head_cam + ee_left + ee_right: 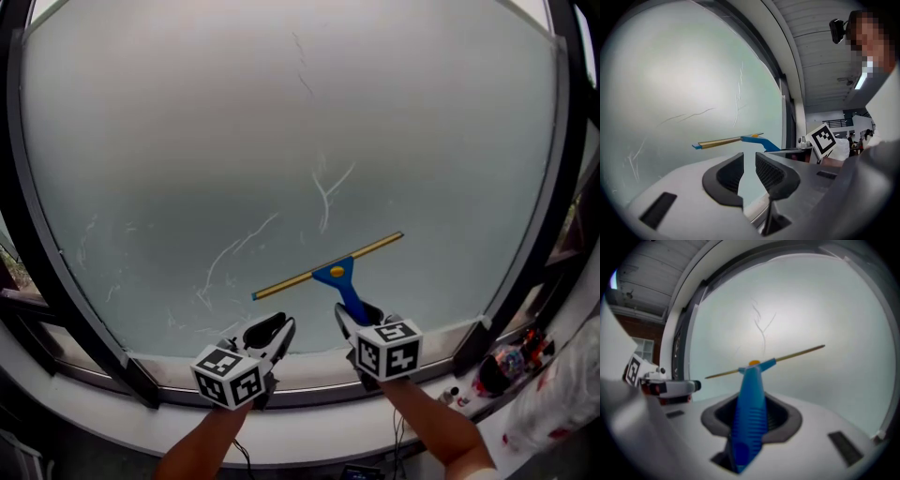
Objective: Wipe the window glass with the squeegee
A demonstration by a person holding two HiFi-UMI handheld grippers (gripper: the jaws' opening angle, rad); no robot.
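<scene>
The squeegee [328, 266] has a blue handle and a long brass blade, and its blade lies tilted against the lower middle of the frosted window glass [281, 131]. My right gripper [361, 317] is shut on the blue handle [749, 418], just below the blade [787, 355]. My left gripper [272, 330] hovers to the left of it near the sill, its jaws almost together with nothing between them [749, 157]. From the left gripper view the squeegee [726, 140] shows ahead and to the right. Thin wavy streaks [323, 192] mark the glass above the blade.
A dark window frame [28, 234] curves round the pane, with a pale sill [309, 412] below. Small bottles and colourful items [511, 361] sit on the sill at the far right. A person stands behind me in the left gripper view.
</scene>
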